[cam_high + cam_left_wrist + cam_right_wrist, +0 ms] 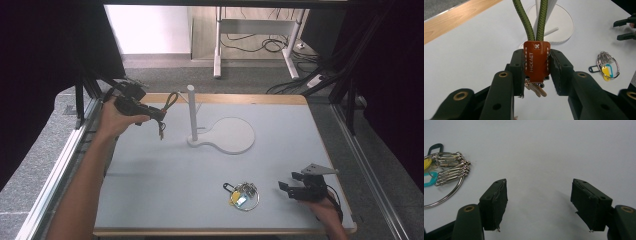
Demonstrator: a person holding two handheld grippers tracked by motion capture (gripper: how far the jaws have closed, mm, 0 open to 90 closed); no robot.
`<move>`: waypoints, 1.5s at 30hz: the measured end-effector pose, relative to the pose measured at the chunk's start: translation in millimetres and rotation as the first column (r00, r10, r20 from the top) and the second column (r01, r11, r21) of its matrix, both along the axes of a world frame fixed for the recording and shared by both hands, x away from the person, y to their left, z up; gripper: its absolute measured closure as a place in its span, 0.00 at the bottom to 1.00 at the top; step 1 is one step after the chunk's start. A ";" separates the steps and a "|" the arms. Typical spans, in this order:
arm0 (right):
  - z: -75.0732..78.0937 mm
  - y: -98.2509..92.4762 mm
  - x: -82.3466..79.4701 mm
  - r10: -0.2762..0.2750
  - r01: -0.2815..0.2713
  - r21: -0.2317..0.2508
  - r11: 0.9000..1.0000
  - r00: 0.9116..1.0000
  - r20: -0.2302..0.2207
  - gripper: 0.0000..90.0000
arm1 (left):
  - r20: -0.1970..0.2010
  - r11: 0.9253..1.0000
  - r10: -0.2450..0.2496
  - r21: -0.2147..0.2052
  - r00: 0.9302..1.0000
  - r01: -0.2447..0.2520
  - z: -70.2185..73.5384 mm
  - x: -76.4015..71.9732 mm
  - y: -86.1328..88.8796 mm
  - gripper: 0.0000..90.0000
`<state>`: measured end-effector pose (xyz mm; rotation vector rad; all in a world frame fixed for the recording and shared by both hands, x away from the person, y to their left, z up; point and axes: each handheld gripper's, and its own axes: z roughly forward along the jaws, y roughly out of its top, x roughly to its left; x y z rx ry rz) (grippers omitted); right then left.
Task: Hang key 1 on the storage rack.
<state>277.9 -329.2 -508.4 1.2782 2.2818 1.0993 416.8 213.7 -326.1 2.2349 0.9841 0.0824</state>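
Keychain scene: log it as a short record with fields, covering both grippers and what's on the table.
left gripper: shut on the orange leather tab of a green cord loop, keys hanging below, held above the table
right gripper: open, nothing between the jaws, low over the table
key ring: lies flat, with yellow and teal tags, beside the right gripper
white stand: upright post on a round base, nothing hung on it

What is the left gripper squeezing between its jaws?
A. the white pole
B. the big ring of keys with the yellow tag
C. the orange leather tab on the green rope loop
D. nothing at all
C: in the left gripper view the left gripper has its jaws pressed on both sides of the orange leather tab, with the green rope loop rising from it.
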 end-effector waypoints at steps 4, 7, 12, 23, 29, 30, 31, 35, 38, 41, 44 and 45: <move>0.4 0.4 -0.5 -0.002 0.002 -0.001 1.000 1.000 0.004 0.33 | -0.006 1.000 0.004 0.002 1.000 -0.004 -0.8 3.9 -0.7 0.74; 0.3 0.6 -0.4 -0.001 0.001 -0.002 1.000 1.000 0.004 0.33 | -0.009 1.000 0.011 0.001 1.000 -0.011 -0.5 7.0 -0.5 0.74; -0.3 0.5 -0.2 -0.001 0.001 -0.005 1.000 1.000 0.002 0.33 | -0.013 1.000 0.017 -0.006 1.000 -0.017 0.1 12.5 -0.7 0.74; -0.8 0.3 0.0 0.000 0.000 -0.004 1.000 1.000 -0.001 0.33 | -0.027 1.000 0.006 -0.013 1.000 -0.006 -2.6 22.8 -10.1 0.74; -1.6 0.5 0.5 0.001 -0.001 -0.005 1.000 1.000 -0.007 0.34 | -0.032 1.000 0.004 -0.009 0.999 -0.004 -4.7 25.4 -12.5 0.74; -1.6 0.6 0.5 0.001 -0.002 -0.006 1.000 1.000 -0.007 0.33 | -0.034 1.000 0.006 -0.007 0.999 -0.006 -5.3 26.0 -13.6 0.74; -1.7 0.6 0.5 0.002 -0.002 -0.006 1.000 1.000 -0.007 0.33 | -0.034 1.000 0.005 -0.005 0.999 -0.005 -5.9 26.2 -14.5 0.74; -2.1 0.6 0.8 0.005 -0.005 -0.008 1.000 1.000 -0.009 0.34 | -0.036 1.000 0.001 -0.003 0.999 -0.002 -7.2 26.2 -17.3 0.74; -1.9 0.8 0.6 0.006 -0.006 -0.007 1.000 1.000 -0.010 0.33 | -0.038 1.000 -0.005 0.001 0.999 0.005 -8.2 26.4 -19.1 0.74; -1.9 0.9 0.6 0.006 -0.006 -0.007 1.000 1.000 -0.010 0.33 | -0.039 1.000 -0.012 0.007 0.999 0.012 -8.8 26.6 -20.1 0.74; -2.6 1.2 0.9 0.005 -0.006 -0.009 1.000 1.000 -0.011 0.33 | -0.041 1.000 -0.019 0.010 0.999 0.019 -10.5 26.9 -22.2 0.74; -2.6 1.3 0.9 0.005 -0.005 -0.009 1.000 1.000 -0.013 0.33 | -0.041 1.000 -0.021 0.012 0.999 0.021 -11.0 27.0 -22.8 0.74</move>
